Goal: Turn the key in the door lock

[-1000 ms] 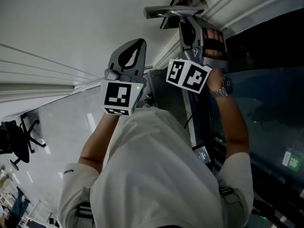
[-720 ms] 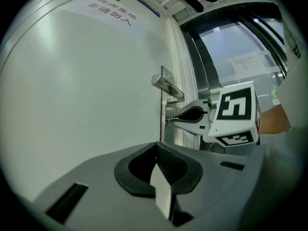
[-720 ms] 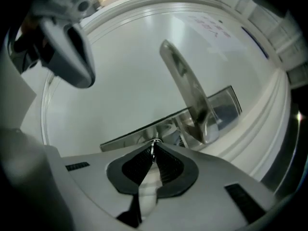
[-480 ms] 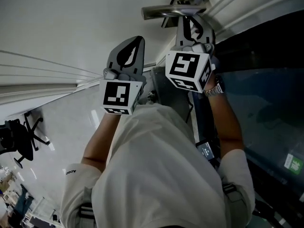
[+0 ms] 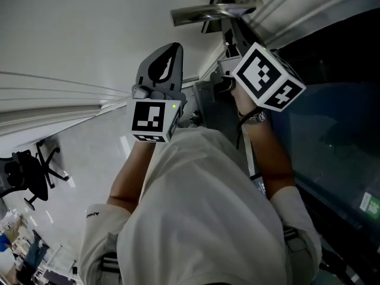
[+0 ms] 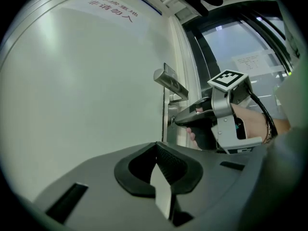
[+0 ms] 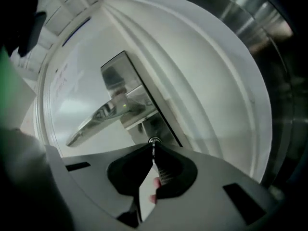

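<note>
Lever handle (image 7: 108,113) sits just above the lock (image 7: 155,139), glass panel (image 6: 231,42) beside the door (image 6: 96,105); L gripper (image 6: 156,148) hangs clear, jaws shut on nothing. R gripper (image 6: 177,121) jaws, just been closing, pinch the key (image 7: 153,150), its long axis running straight into the lock, bow edge-on. Red Chinese lettering (image 6: 113,9) atop door, too small to read.

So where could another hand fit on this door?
The wide bare door panel, left of the lever handle in the left gripper view, is free. Under the handle it's crowded: the right gripper pinches the key in the lock.
</note>
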### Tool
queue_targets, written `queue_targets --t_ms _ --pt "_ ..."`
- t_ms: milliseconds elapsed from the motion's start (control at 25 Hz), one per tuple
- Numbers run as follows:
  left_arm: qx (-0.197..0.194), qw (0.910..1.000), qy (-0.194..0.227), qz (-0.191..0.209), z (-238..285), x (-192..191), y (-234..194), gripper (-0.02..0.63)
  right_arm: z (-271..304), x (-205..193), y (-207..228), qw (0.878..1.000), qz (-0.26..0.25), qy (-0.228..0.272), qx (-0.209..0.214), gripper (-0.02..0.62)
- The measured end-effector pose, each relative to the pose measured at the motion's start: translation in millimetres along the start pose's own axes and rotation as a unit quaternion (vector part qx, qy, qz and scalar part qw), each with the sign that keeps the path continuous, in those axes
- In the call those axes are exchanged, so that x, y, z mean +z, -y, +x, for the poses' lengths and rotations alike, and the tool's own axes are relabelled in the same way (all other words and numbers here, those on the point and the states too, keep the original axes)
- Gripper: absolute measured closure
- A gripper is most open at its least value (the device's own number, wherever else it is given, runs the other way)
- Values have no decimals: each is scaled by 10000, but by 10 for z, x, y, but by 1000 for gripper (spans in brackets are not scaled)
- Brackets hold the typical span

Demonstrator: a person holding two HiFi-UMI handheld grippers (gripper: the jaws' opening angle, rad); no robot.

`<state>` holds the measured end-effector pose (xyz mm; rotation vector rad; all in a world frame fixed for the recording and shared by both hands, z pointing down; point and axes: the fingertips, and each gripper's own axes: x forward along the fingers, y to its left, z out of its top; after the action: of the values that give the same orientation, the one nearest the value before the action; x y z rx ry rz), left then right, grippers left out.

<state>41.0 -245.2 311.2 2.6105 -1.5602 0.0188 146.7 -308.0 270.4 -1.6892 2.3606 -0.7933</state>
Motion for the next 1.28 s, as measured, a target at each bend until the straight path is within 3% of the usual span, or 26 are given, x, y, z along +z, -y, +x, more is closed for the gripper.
queue_targets --t_ms 120,240,320,400,480,560,680,800,920,960,1040,1160,1280 --pt "10 10000 15 -9 18 23 3 597 3 -8 9 9927 1187 4 232 583" --pt "30 10000 -48 0 19 -19 -8 597 2 -21 34 9712 2343 -9 435 583" --pt "45 10000 -67 -1 12 -40 -28 597 10 -33 44 9549 2917 -32 558 581" --pt "56 10000 -76 -8 1 -49 -44 597 28 -32 22 9454 3160 -69 792 577" --pt "55 10000 -77 -7 -4 -39 -40 597 29 -9 -22 9530 2830 -131 1072 575" --pt "45 9999 -93 5 -3 -38 -17 597 -12 2 -62 9680 2170 -206 1240 574" --pt "20 10000 -91 20 6 -35 30 597 -110 -34 -74 9832 1337 -292 1204 545" --pt "-7 9999 -99 19 11 -48 38 597 -177 -72 -73 9918 557 -349 1097 474" --pt "-30 10000 -66 27 7 -29 67 597 -222 -78 -93 9901 -939 -435 949 443" --pt "-34 10000 -72 30 2 -35 76 597 -237 -82 -98 9823 -1603 -462 850 440" --pt "-39 9999 -87 33 -10 -56 82 597 -260 -105 -104 9508 -3001 -530 564 437" --pt "-50 10000 -60 33 -18 -47 85 597 -272 -125 -127 8772 -4770 -540 84 437" --pt "-59 10000 -16 37 -32 -21 97 597 -269 -127 -128 8069 -5876 -482 -355 437"
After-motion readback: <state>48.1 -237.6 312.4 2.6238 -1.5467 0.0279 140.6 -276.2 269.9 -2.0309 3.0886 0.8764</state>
